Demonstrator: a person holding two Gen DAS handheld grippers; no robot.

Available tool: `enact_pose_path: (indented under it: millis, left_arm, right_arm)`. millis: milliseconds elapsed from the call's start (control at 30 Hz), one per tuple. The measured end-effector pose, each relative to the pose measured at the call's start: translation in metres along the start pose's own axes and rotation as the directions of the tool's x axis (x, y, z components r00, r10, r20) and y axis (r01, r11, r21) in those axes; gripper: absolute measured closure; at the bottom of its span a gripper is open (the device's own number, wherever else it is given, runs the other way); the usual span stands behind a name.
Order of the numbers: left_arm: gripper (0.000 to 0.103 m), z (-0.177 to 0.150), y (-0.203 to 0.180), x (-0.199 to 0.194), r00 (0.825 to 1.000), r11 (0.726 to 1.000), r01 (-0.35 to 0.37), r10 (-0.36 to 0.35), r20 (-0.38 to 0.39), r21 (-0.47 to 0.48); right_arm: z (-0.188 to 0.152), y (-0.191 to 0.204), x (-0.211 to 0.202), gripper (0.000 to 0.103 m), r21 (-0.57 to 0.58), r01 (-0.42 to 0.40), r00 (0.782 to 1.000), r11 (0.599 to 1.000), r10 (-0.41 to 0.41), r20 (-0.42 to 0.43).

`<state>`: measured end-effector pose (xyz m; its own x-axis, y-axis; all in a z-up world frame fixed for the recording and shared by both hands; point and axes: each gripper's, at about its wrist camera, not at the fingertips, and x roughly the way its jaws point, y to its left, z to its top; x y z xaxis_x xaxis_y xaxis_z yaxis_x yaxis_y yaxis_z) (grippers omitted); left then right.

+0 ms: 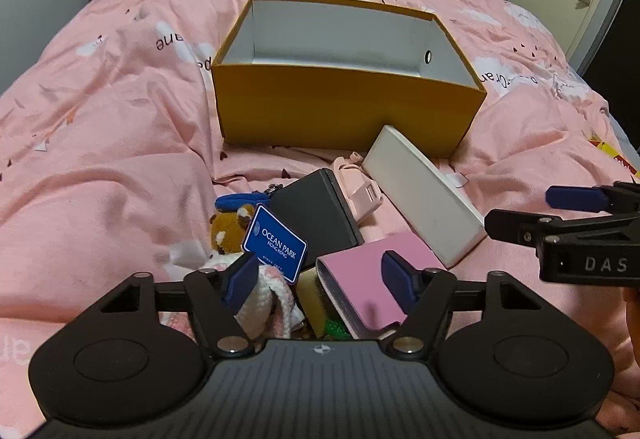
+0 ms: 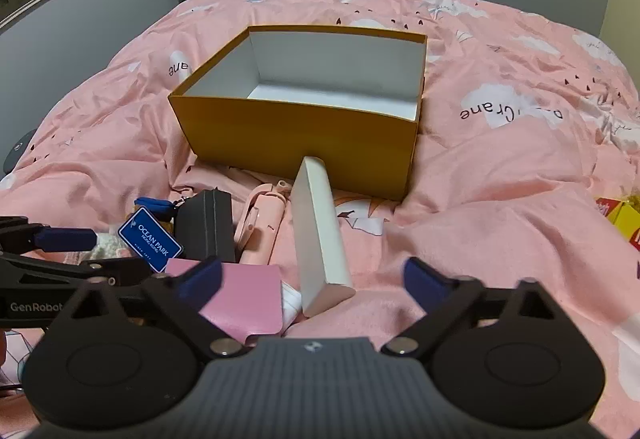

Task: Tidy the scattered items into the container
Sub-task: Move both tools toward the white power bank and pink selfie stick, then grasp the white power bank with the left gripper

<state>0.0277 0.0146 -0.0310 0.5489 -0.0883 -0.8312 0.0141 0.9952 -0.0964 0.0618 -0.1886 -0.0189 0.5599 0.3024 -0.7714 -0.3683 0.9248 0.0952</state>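
Left wrist view: our left gripper (image 1: 320, 279) gapes wide, empty, over the flat pink case (image 1: 370, 279); our right gripper (image 2: 312, 279) likewise straddles the long white box (image 2: 318, 231). Upper centre, the yellow cardboard container (image 1: 340, 111) sits empty, everything left.

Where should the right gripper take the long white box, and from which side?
Grip the long white box at its near end, across the narrow width, coming from above. It stands on a long edge, tilted, its far end by the yellow container, so the two broad faces are free for the pads. The right gripper is open and roughly lined up with that end; the pink wallet crowds its left.
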Motion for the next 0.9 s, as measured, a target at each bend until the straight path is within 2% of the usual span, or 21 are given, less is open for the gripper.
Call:
enact_pose_path:
  millis: [267, 400, 600, 867, 900]
  left_arm:
    - [0.053, 0.008, 0.010, 0.016, 0.998, 0.997, 0.069, -0.069, -0.013, -0.020]
    - [0.060, 0.012, 0.009, 0.022, 0.996, 0.996, 0.090, -0.090, -0.009, -0.016]
    - [0.063, 0.021, 0.009, 0.032, 0.992, 0.992, 0.124, -0.124, -0.009, -0.013]
    - [0.063, 0.033, -0.001, 0.047, 0.985, 0.985, 0.170, -0.170, -0.019, -0.001]
    - [0.063, 0.034, -0.001, 0.048, 0.985, 0.986, 0.169, -0.170, -0.022, -0.003]
  right_arm:
    - [0.010, -0.009, 0.017, 0.037, -0.004, -0.025, 0.999, 1.000, 0.024, -0.033]
    - [0.016, -0.011, 0.031, 0.048, -0.009, -0.044, 0.997, 0.999, 0.043, -0.061]
    - [0.021, -0.018, 0.056, 0.062, 0.011, -0.066, 0.991, 0.998, 0.067, -0.114]
    - [0.025, -0.028, 0.079, 0.063, 0.054, -0.101, 0.983, 0.993, 0.108, -0.152]
    - [0.024, -0.029, 0.081, 0.066, 0.061, -0.106, 0.981, 0.992, 0.115, -0.156]
